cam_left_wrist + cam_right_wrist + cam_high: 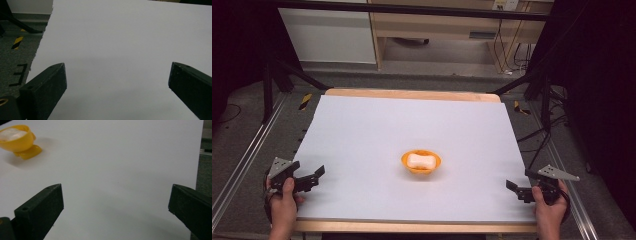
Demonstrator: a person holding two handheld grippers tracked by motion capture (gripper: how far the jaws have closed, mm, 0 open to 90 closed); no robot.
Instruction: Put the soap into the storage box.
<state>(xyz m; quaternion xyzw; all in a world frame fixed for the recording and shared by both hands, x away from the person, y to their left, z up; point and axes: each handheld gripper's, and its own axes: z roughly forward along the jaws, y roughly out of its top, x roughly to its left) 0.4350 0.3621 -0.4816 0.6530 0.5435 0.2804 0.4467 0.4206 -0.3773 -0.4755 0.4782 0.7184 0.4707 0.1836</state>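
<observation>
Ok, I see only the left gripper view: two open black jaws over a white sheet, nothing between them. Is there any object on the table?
Observer: Yes. An orange bowl stands near the middle of the white sheet, apart from both grippers.
Operator: Is something inside it?
Observer: A white lump lies in it; what it is, I cannot tell.
Operator: And where is the right gripper?
Observer: The right gripper is at the sheet's near right corner, jaws open and empty, and the bowl is off to the left in its own view.
</observation>
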